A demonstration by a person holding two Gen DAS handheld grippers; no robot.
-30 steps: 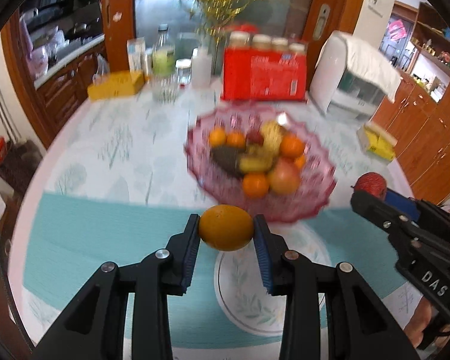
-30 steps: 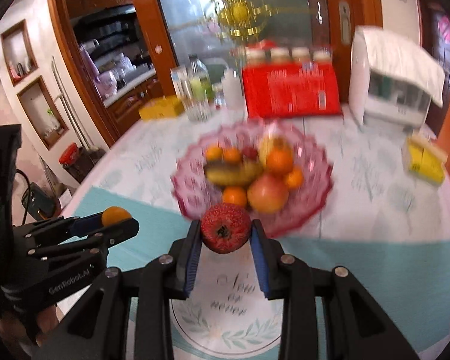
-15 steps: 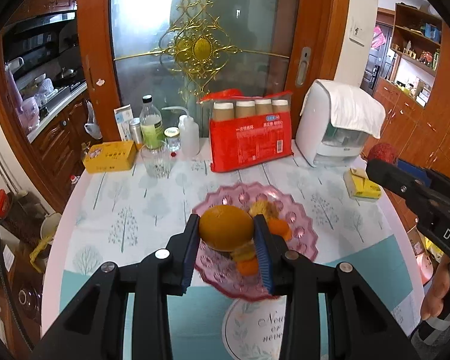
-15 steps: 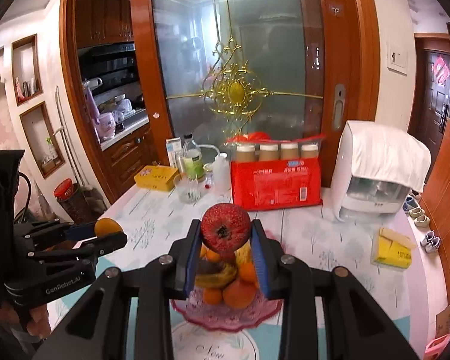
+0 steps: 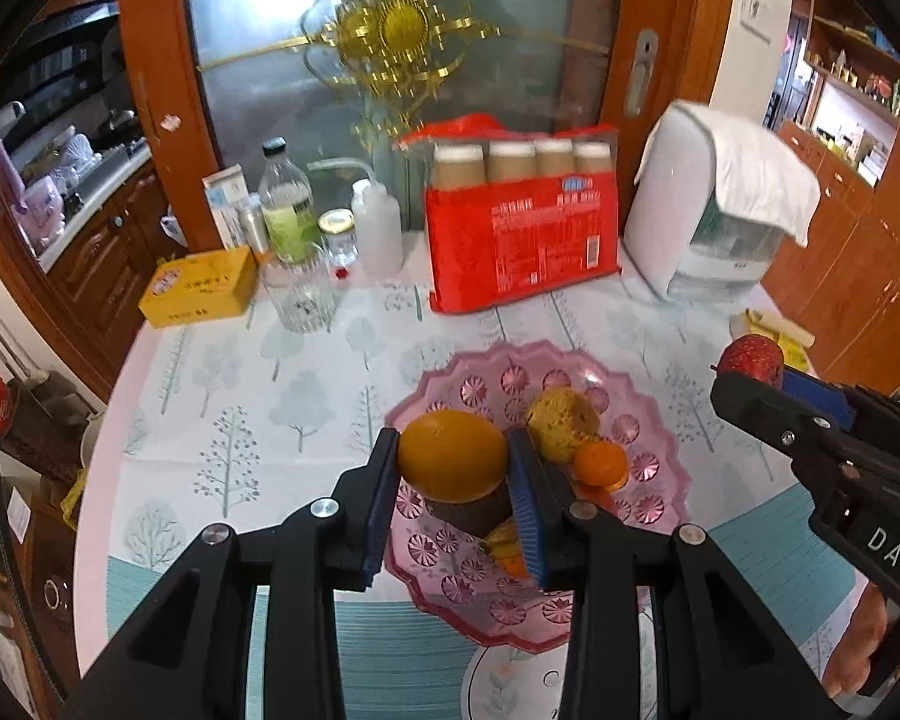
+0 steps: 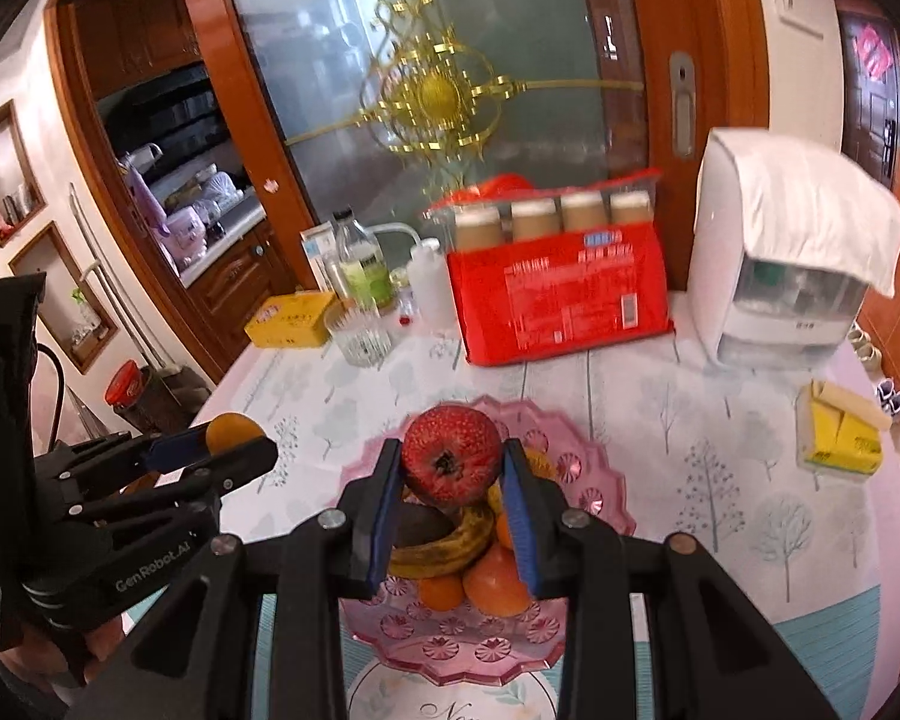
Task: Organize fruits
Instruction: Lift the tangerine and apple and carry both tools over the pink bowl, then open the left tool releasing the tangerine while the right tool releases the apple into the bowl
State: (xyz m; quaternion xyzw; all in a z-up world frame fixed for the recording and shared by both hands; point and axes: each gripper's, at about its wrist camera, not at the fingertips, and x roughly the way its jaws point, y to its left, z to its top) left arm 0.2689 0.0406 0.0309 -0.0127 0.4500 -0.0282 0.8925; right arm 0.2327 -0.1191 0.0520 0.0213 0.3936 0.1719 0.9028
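Note:
My left gripper (image 5: 453,462) is shut on an orange (image 5: 452,454) and holds it above the near left part of a pink glass fruit bowl (image 5: 648,462). My right gripper (image 6: 452,471) is shut on a red pomegranate (image 6: 452,456) and holds it above the same bowl (image 6: 594,468). The bowl holds a banana (image 6: 444,552), a dark avocado (image 6: 420,525), small oranges (image 5: 600,462) and a yellow fruit (image 5: 561,420). The right gripper with the pomegranate shows at the right of the left wrist view (image 5: 750,357); the left gripper with the orange shows at the left of the right wrist view (image 6: 234,429).
At the table's back stand a red carton of cups (image 5: 522,240), a white appliance under a cloth (image 5: 720,210), bottles (image 5: 285,204), a glass (image 5: 306,294) and a yellow box (image 5: 198,288). A yellow packet (image 6: 840,432) lies at the right. A round placemat (image 6: 450,702) lies in front of the bowl.
Both grippers have risen well above the table and then tilted back down toward the bowl, each still holding its fruit. The bowl now looks closer than half a second ago.

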